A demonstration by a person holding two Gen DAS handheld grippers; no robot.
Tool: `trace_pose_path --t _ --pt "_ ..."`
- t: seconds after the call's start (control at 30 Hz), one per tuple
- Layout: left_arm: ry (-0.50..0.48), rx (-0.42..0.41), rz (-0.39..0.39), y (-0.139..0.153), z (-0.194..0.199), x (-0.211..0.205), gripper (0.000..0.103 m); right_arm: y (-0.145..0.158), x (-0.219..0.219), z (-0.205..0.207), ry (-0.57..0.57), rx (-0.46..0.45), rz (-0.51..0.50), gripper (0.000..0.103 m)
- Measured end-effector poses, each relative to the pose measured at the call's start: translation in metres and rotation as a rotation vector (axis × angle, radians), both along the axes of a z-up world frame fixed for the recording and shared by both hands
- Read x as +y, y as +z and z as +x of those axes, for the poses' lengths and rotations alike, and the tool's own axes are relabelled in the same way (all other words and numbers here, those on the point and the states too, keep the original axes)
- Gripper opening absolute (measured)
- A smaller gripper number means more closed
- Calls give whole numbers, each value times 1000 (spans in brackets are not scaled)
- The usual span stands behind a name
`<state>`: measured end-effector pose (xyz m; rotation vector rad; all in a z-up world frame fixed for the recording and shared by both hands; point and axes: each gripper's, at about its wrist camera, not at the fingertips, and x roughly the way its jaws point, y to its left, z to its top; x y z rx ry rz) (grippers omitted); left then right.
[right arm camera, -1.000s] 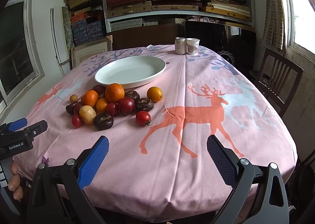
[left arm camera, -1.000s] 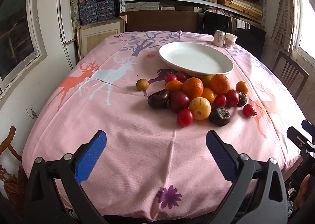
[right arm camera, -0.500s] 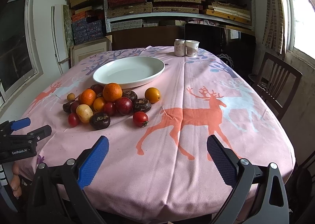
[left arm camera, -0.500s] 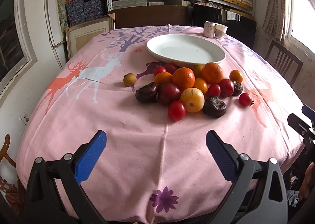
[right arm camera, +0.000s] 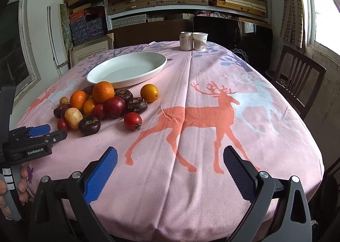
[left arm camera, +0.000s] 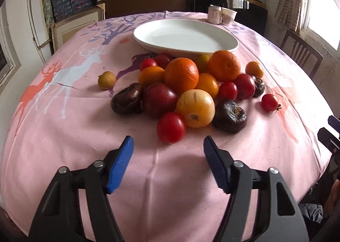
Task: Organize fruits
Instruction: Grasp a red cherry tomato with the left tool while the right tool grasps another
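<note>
The left gripper (left arm camera: 167,146) hovers over the pink tablecloth (left arm camera: 63,135), its jaws closing with nothing between them; a red tomato (left arm camera: 171,128) lies just beyond the tips at 12 o'clock. Behind it the fruit pile (left arm camera: 187,84) sits bunched together, touching the near rim of the empty white plate (left arm camera: 184,39) at 12 o'clock. 1 small yellow fruit (left arm camera: 106,80) lies apart at 10 o'clock, 1 tomato (left arm camera: 269,102) at 2 o'clock. The right gripper (right arm camera: 170,158) has its jaws wide apart, empty, above the orange deer print (right arm camera: 201,112). A can (right arm camera: 186,41) and a paper cup (right arm camera: 200,41) stand together at the far edge.
</note>
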<state>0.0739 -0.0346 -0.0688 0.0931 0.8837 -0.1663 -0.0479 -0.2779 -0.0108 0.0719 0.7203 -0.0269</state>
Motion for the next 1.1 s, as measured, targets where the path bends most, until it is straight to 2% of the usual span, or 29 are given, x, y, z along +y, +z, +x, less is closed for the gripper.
trace_pose_path --t 0.07,0.1,0.13,0.3,0.4,0.6,0.77,0.87,1.0,1.1 --pt "-6 -6 16 -4 2 -5 57 -3 -2 3 -5 6 6 100" --pt "-11 -23 25 -4 2 -8 41 -5 -2 4 -5 8 5 100" --pt "-21 -22 30 -4 3 -10 33 -6 -2 6 -3 8 2 100" --pt "-15 -29 4 -5 8 -8 27 -9 3 13 13 15 -18 100" --pt "-16 -25 -38 -3 4 0 26 -10 5 19 30 29 -17 99" --pt "-16 -53 -32 -1 -5 5 26 -14 23 50 184 91 11 84" --pt "-14 -38 -41 -4 -1 6 27 -27 35 81 201 169 -11 76" --pt "-12 -32 -56 -4 3 7 28 -25 43 89 202 175 -30 64" --pt "-5 -29 -62 -4 8 6 35 -25 50 100 193 208 -51 47" --pt "-5 -28 -63 -5 10 6 36 -31 52 103 211 219 -50 41"
